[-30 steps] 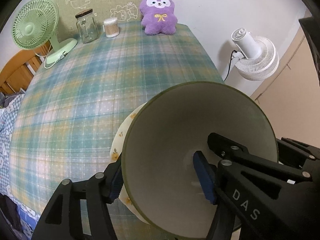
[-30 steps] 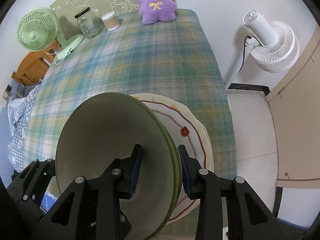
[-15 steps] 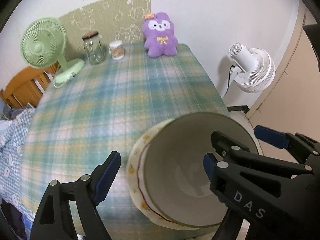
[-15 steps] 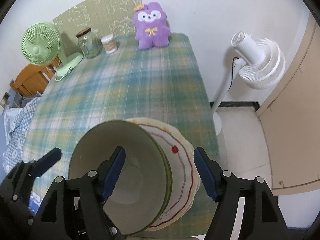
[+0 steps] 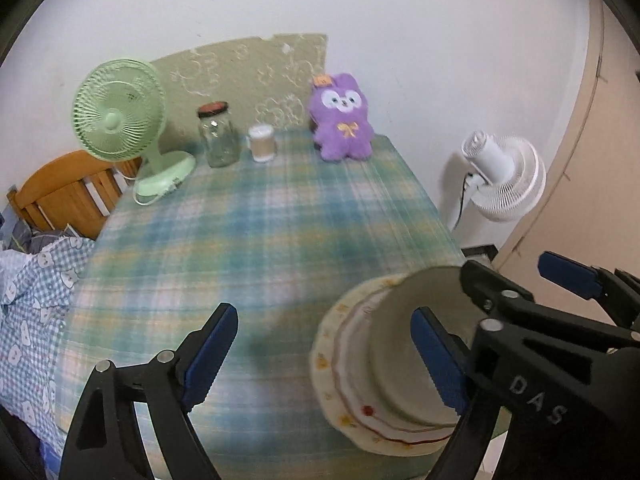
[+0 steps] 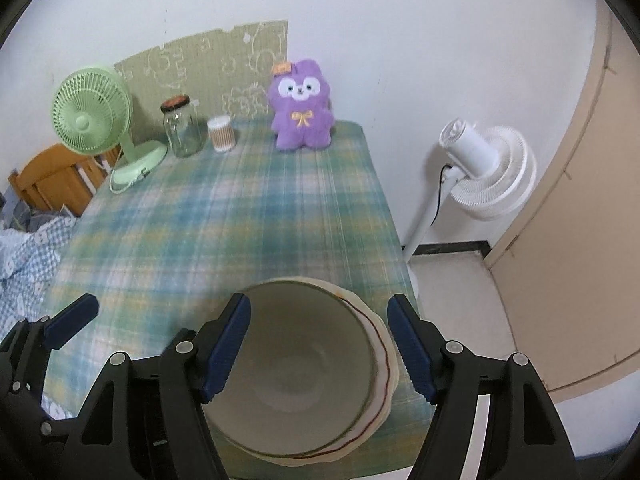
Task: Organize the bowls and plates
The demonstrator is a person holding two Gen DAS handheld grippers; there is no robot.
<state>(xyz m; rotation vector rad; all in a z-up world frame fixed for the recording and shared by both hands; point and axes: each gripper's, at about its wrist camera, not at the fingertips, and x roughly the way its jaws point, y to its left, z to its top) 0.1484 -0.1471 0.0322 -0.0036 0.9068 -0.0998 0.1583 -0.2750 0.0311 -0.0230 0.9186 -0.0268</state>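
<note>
Now green-rimmed bowl [image 6: 296, 368] sits on scalloped plate [image 6: 384, 360] (red line); both claws wide, empty.

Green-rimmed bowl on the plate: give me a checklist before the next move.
1. Bowl sits inside the plate: ok.
2. Left tongs open, just widened, nothing gripped: ok.
3. Right tongs open, just released, pads clear of the rim: ok.
4. Stack fully on the table: not ok, it nears the front right corner.
5. More dishes left to sort: cannot tell.
</note>
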